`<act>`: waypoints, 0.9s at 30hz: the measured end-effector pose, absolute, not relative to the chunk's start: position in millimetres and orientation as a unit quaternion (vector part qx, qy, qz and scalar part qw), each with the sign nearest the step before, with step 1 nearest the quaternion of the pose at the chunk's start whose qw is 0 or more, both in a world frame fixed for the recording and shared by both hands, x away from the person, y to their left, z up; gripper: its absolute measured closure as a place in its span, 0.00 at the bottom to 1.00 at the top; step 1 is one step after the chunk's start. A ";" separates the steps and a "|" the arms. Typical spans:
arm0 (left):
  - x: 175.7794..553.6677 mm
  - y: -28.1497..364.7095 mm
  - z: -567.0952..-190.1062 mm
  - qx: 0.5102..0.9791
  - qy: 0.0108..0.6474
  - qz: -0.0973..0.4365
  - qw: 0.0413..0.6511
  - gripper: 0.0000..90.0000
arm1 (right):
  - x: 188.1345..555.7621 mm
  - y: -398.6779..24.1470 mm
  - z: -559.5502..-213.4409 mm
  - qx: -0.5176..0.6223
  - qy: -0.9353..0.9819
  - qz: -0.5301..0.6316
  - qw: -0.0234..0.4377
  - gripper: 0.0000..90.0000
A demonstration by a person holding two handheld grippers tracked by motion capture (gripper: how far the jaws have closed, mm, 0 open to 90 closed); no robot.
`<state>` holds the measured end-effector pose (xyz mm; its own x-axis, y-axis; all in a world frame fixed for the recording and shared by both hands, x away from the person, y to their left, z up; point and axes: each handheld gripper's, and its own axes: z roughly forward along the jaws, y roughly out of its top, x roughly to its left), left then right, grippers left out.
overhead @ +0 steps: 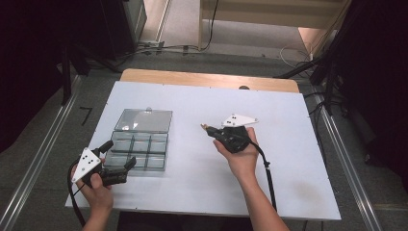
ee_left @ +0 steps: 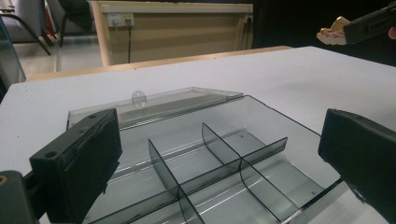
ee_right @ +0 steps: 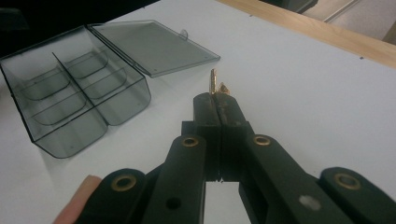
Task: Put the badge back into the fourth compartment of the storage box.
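Divided box (overhead: 137, 150) sits on the bench (overhead: 288, 168), left of centre, toward the near edge. Its lid (overhead: 144, 120) lies open flat behind it, on the far side. Left gripper (overhead: 117, 156) at the box's near-left corner, one jaw either side of that corner. Right gripper (overhead: 210, 130) right of the box, well apart from it, above the bench's middle, a small object (ee_right: 214, 82) between its jaws.

White table (overhead: 202, 159), open divided box (overhead: 139, 144) on it.
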<state>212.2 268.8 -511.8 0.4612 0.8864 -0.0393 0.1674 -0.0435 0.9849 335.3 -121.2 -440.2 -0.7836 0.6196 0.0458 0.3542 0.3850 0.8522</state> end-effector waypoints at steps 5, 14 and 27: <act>212.1 268.4 -511.7 0.646 0.408 0.323 0.559 0.00 | 335.8 -109.4 -437.6 0.287 0.823 0.470 0.137 0.97; 212.1 268.5 -511.6 0.645 0.408 0.324 0.559 0.00 | 335.2 -89.9 -433.1 0.270 0.827 0.476 0.130 0.97; 211.9 269.0 -511.5 0.644 0.408 0.323 0.561 0.00 | 333.3 -65.8 -430.5 0.251 0.834 0.477 0.118 0.97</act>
<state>211.9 269.0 -511.5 0.4579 0.8880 -0.0412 0.1629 -0.0383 0.9859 333.3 -65.8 -430.5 -0.8465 0.5307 0.0424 0.3052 0.4185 0.8554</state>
